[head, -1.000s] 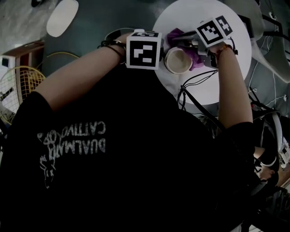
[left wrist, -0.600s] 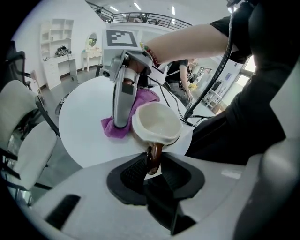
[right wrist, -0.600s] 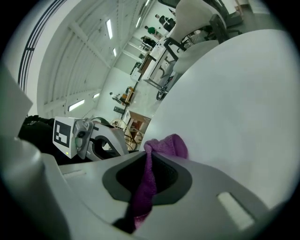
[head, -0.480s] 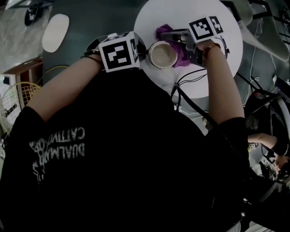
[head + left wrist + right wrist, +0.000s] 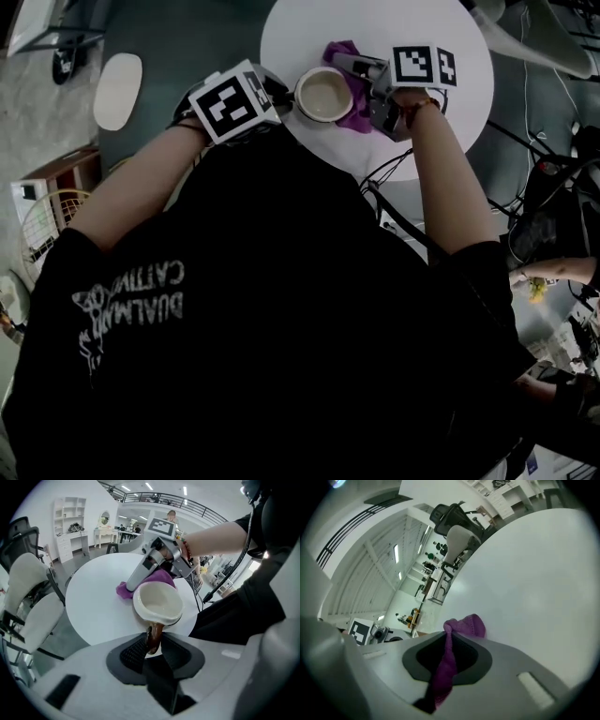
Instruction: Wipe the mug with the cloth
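A cream mug [image 5: 324,94] stands on the round white table [image 5: 441,122]. My left gripper [image 5: 284,97] comes at it from the left. In the left gripper view the jaws [image 5: 152,648] are shut on the mug's brown handle [image 5: 153,634], with the cream bowl [image 5: 158,603] just beyond. My right gripper [image 5: 349,66] reaches in from the right, at the mug's far right side. It is shut on the purple cloth [image 5: 356,108], which lies against the mug's right side. In the right gripper view the cloth [image 5: 446,665] runs pinched between the jaws and bunches at their tips [image 5: 466,626].
Black cables [image 5: 394,169] hang over the table's near edge. White chairs [image 5: 28,592] stand at the table's left in the left gripper view. On the floor lie a pale oval pad [image 5: 118,90] and a racket [image 5: 45,230].
My right gripper has rolled and swung with the cloth along the mug's far right side. The left gripper still holds the mug by its handle. The head view has shifted.
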The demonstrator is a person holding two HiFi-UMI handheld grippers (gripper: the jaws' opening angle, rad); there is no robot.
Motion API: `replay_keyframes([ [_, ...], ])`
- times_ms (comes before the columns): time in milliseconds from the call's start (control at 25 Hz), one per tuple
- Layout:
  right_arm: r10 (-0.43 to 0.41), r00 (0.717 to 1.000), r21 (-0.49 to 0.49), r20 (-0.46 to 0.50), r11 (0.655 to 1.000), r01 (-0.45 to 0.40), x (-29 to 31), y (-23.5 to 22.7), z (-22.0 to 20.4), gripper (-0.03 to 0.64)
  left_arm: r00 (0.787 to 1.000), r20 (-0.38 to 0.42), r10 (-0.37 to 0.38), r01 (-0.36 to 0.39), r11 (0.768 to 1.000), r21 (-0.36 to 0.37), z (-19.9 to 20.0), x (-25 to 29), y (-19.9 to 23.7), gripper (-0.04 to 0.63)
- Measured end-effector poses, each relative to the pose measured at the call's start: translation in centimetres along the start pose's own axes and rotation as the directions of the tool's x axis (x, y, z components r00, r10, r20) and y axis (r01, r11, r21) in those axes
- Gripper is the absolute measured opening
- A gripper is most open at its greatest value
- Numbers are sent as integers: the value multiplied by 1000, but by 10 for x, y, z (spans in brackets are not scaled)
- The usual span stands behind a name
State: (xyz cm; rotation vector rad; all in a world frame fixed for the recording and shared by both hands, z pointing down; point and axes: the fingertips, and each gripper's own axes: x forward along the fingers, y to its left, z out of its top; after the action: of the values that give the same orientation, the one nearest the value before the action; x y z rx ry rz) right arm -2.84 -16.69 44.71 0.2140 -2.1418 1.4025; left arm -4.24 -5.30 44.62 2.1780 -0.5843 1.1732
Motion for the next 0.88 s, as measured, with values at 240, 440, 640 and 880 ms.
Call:
replay_keyframes([
  [240,-17,979,187,204,982,-22,-19,-10,-7,34,1000,8,23,-23,998,-63,-5,-1,-1,92],
  [440,-45,940,246,337,968,-41,-39,-18,-14,34,999,11,35,-34,996,-88,1,4,-10,86],
  [640,-57,913,258,403,965,-54,-49,-22,-17,34,998,3,61,-60,994,-95,6,10,-11,84],
  [880,-78,868,279,491,958,-71,-62,-17,-37,34,997,-19,75,-76,994,-73,0,12,-28,78],
])
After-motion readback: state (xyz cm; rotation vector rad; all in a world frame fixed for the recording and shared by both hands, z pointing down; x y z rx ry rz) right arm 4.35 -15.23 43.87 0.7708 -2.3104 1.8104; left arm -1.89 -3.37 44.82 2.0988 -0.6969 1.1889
